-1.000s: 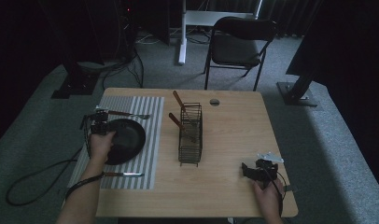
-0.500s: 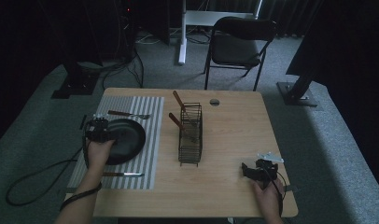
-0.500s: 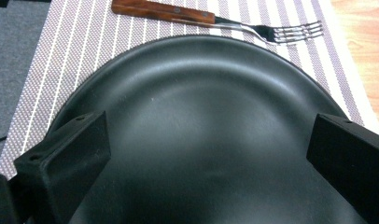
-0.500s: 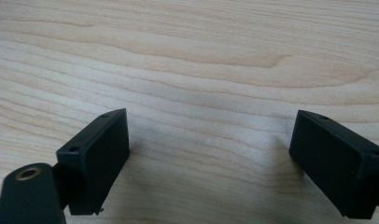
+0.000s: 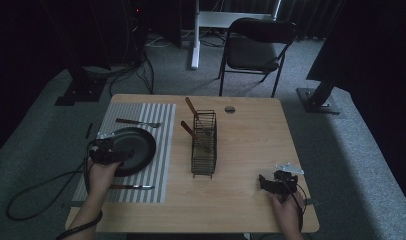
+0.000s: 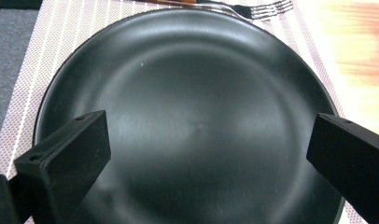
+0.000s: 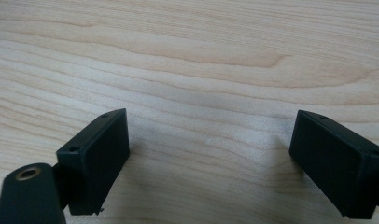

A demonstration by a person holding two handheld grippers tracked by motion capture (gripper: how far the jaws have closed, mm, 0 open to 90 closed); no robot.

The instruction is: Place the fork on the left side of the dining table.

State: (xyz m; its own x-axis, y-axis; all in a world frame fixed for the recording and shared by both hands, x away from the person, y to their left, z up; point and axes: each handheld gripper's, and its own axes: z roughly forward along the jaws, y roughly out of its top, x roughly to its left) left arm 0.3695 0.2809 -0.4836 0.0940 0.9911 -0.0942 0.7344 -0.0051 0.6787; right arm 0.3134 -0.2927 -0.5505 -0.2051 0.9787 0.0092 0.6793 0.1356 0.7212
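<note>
Grey carpet covers the floor around a rectangular table (image 5: 251, 210) with a pale wood-grain top and rounded corners. Behind the table stands a dark folding chair (image 5: 256, 47) with a padded seat and thin metal legs.

At the table's left lies a rectangular mat (image 5: 163, 150) of woven fabric with grey and white stripes. On the mat rests a round plate (image 5: 138, 145), matte black with a smooth shallow well and a raised rim. Near the table's centre stands a tall, narrow rack (image 5: 204, 145) of dark wire mesh; two brown handles (image 5: 191, 106) lean out of its far end.

A fork (image 5: 137, 122) with a brown handle and bright metal tines lies on the mat just beyond the plate. A knife (image 5: 131, 187) with a brown handle lies on the mat on the near side of the plate.

The left gripper (image 5: 107, 150) sits over the plate's near-left rim. In the left gripper view its two black block-shaped jaws stand wide apart above the plate's well, holding nothing. The right gripper (image 5: 276, 182) is at the table's near-right corner, well apart from the rack. In the right gripper view its jaws stand wide apart over bare wood, holding nothing.
</note>
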